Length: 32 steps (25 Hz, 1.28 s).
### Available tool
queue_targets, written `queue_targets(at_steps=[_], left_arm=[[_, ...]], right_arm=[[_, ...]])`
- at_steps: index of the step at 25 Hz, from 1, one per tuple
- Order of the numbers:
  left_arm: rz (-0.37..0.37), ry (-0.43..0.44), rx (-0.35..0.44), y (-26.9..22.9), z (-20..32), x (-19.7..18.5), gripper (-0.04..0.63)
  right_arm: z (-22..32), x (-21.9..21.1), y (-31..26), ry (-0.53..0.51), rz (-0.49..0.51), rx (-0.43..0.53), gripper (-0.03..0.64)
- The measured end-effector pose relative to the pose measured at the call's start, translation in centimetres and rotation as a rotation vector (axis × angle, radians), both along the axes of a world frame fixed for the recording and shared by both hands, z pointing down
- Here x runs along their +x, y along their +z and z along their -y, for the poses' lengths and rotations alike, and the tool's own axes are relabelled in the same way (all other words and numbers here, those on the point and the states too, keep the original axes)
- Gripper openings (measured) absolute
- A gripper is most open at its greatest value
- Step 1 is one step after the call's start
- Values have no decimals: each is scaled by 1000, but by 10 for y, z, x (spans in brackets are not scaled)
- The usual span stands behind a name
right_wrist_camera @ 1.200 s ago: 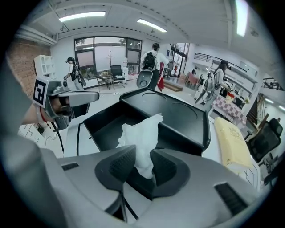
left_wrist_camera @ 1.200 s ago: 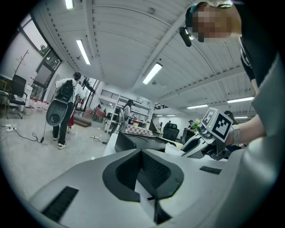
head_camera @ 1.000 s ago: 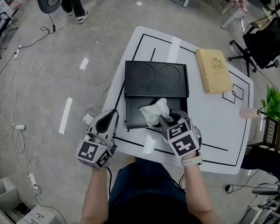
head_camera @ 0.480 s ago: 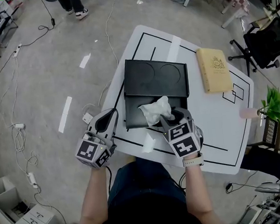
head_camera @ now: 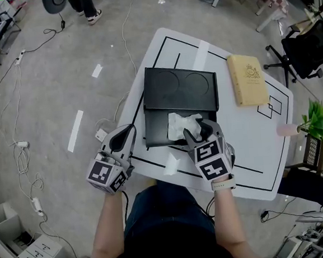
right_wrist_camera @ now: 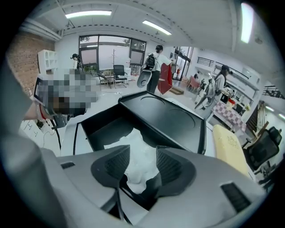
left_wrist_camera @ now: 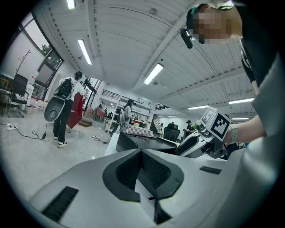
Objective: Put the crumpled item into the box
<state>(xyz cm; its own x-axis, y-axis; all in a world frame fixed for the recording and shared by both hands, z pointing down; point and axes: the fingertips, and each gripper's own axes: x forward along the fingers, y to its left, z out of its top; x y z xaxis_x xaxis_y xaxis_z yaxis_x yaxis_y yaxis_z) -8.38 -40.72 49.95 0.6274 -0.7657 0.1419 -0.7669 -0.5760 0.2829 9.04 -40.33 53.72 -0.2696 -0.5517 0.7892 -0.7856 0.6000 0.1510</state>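
As its jaws have just been opening, the right claw [right_wrist_camera: 142, 153] gapes wide, crumpled paper [head_camera: 179, 124] loose between.

Bright even overhead light, fisheye-warped edges, sharp

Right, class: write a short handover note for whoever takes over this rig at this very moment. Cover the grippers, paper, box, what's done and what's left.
Left gripper: shut, empty, idle off the table's near left edge.
Right gripper: open, tilted down over the box. Its jaws have just been opening and the pads are off the paper.
Paper: lies crumpled inside the open box. It shows between the right jaws but is not pinched.
Done: the paper is in the box.
Left: lift the right gripper clear; probably nothing more.
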Motion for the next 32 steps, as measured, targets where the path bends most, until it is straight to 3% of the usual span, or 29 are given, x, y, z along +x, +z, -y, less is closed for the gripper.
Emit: queue_targets(at_steps=[8, 11, 15, 17, 32], left_arm=[[2, 3, 11, -5, 0, -1, 2], [4, 12, 17, -8, -2, 1, 2], [4, 21, 17, -10, -7, 4, 2], [4, 25, 17, -11, -10, 6, 2], [4, 59, 35, -18, -32, 14, 2]], right_arm=[[-7, 1, -1, 12, 67, -2, 187], [-10, 2, -5, 18, 79, 12, 137], [-17, 3, -6, 32, 102, 17, 137], [-20, 4, -8, 41, 114, 28, 101], [-42, 4, -28, 78, 233, 119, 28]])
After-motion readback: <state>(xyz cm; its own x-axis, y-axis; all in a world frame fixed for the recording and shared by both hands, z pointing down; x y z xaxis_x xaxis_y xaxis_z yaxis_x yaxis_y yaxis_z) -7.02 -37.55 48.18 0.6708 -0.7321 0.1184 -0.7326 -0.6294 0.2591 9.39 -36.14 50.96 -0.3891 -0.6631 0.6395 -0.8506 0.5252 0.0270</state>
